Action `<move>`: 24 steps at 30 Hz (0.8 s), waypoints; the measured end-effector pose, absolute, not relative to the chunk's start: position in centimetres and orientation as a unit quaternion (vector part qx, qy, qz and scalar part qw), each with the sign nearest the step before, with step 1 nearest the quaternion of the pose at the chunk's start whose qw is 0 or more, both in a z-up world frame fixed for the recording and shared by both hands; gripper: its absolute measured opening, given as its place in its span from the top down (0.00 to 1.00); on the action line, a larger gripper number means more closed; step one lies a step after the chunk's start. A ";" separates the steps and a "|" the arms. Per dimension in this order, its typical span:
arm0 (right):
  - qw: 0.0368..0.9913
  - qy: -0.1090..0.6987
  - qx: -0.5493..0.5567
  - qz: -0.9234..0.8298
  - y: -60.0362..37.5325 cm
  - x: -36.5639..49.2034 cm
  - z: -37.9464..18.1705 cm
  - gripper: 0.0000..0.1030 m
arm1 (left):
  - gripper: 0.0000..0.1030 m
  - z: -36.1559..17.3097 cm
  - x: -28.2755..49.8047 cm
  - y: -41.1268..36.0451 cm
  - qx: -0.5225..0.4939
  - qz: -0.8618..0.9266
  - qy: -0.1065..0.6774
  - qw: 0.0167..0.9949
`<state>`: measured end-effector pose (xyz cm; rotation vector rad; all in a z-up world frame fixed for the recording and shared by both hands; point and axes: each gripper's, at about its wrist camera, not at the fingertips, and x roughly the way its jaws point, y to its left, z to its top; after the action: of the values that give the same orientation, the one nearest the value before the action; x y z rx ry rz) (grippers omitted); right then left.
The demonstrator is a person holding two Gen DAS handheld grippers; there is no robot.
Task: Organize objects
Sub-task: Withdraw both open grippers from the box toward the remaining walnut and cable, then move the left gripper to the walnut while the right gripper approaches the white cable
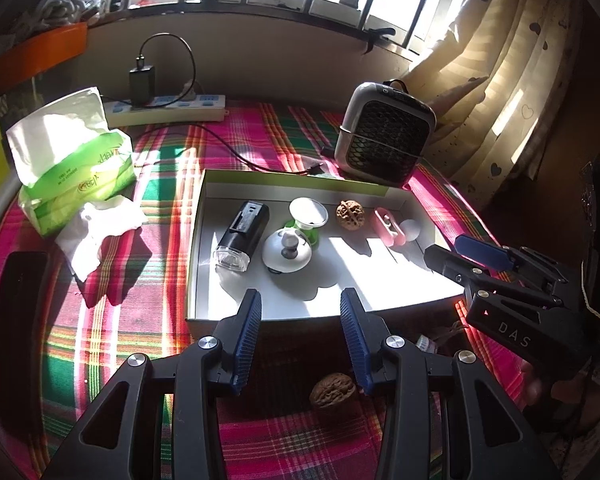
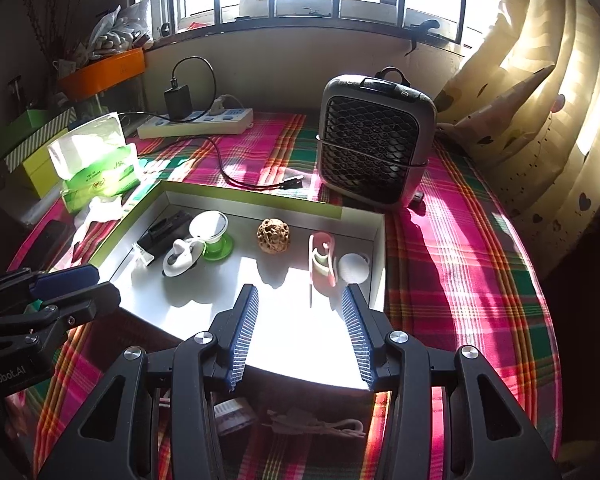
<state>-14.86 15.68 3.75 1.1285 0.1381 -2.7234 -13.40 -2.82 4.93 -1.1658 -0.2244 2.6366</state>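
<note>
A shallow white tray with a green rim (image 1: 296, 178) (image 2: 240, 196) lies on the plaid cloth. It holds a black lamp (image 1: 242, 236) (image 2: 164, 232), a green and white cup (image 1: 306, 216) (image 2: 214, 236), a white knobbed lid (image 1: 287, 250) (image 2: 182, 258), a walnut (image 1: 350, 215) (image 2: 273, 236), a pink piece (image 1: 386, 226) (image 2: 322, 262) and a white ball (image 1: 410, 229) (image 2: 353, 267). A second walnut (image 1: 332, 390) rests on the cloth in front of the tray, under my left gripper (image 1: 300, 294) (image 2: 68, 284), which is open and empty. My right gripper (image 2: 300, 290) (image 1: 480, 252) hovers open over the tray's near right part.
A green tissue pack (image 1: 76, 176) with loose tissues and a flat black object (image 1: 20, 320) lie to the left. A power strip (image 1: 168, 110) and cable sit at the back, a small fan (image 2: 374, 140) behind the tray. Small items (image 2: 312, 424) lie in shadow before the tray.
</note>
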 end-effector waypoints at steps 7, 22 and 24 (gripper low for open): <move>0.090 0.042 0.377 -0.921 16.5 -13.1 3.6 0.56 | 0.62 4.6 -12.0 -3.2 -0.403 0.902 -0.081 0.135; 0.069 0.028 0.378 -0.923 18.7 -10.3 2.7 0.56 | 0.58 2.8 -10.6 -2.8 -0.425 0.886 -0.085 0.165; 0.065 0.030 0.380 -0.922 18.9 -10.1 2.5 0.56 | 0.58 2.5 -10.6 -2.8 -0.429 0.884 -0.086 0.166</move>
<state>-10.06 18.89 2.48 1.1470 0.0907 -2.7833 -10.57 -2.75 2.54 -1.2205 -0.2446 2.5161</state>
